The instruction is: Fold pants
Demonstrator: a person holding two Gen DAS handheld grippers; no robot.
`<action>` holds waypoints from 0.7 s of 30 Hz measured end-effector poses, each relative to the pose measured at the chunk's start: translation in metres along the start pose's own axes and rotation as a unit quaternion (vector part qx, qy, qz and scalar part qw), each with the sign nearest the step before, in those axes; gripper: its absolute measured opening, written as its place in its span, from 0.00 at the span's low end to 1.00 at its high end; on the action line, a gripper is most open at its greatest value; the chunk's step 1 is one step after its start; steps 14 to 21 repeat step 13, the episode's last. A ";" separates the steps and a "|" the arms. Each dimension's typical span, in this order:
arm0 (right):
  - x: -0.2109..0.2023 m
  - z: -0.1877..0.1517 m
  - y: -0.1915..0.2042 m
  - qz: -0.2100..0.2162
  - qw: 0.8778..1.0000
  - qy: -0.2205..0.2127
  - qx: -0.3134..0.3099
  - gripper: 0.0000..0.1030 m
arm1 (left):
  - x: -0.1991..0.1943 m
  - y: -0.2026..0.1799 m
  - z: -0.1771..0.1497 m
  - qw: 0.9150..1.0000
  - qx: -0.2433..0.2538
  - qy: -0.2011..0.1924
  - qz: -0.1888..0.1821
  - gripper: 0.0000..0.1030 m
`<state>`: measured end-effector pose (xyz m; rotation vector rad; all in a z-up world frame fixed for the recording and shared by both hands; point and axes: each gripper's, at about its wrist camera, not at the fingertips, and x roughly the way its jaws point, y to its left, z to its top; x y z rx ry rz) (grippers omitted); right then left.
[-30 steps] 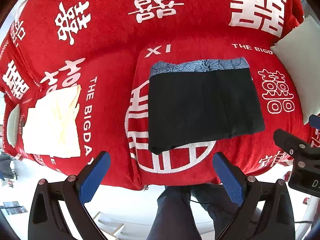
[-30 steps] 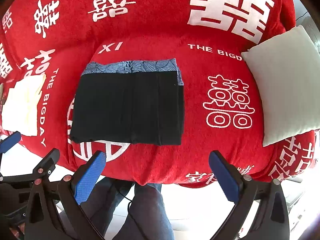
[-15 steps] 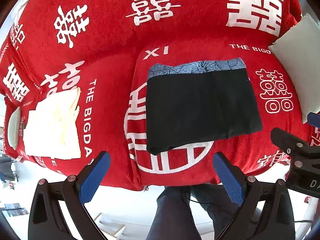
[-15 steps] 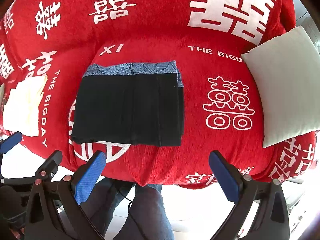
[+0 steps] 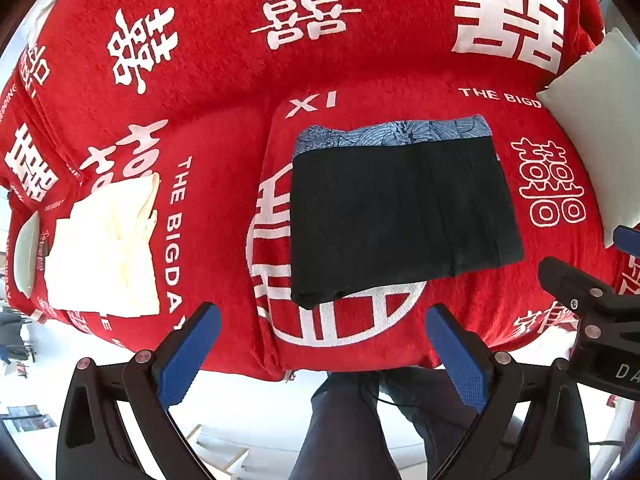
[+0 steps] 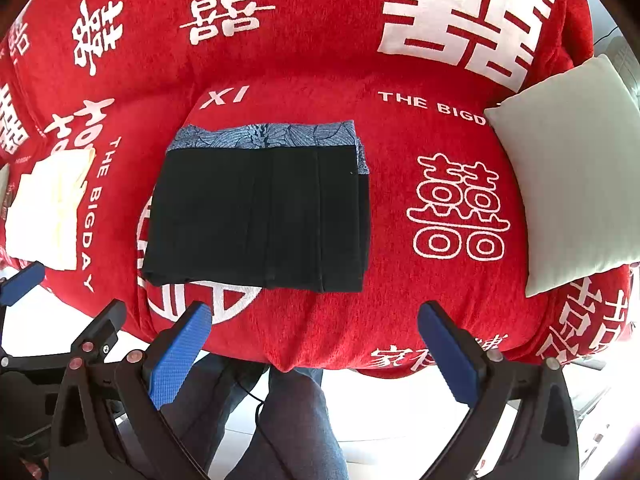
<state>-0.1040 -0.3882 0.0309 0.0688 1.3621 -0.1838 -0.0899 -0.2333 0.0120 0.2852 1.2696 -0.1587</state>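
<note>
We log two wrist views, side by side, facing down onto the sofa (image 5: 224, 128) from its near edge; both share the folded pants (image 5: 400, 208) (image 6: 260, 216).

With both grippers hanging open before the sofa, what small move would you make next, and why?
Probably none beyond drawing back: the black pants with the blue patterned waistband already lie as a tidy folded rectangle on the red sofa cover. The left gripper and the right gripper are both open, empty and short of the cloth.

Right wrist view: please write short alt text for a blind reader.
Folded black pants with a blue patterned waistband lie flat on a red sofa cover with white characters. The open right gripper hovers before them, empty; a pale grey cushion sits right.
</note>
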 end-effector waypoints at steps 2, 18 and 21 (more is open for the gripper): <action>0.000 0.000 0.000 0.001 1.000 0.001 0.001 1.00 | 0.000 0.000 0.000 1.000 -0.001 0.002 -0.002 1.00; 0.000 0.000 0.001 0.000 1.000 0.001 0.001 1.00 | 0.001 0.000 -0.003 1.000 -0.006 -0.001 -0.012 1.00; 0.000 0.000 0.001 0.000 1.000 0.001 0.001 1.00 | 0.001 0.000 -0.003 1.000 -0.006 -0.001 -0.012 1.00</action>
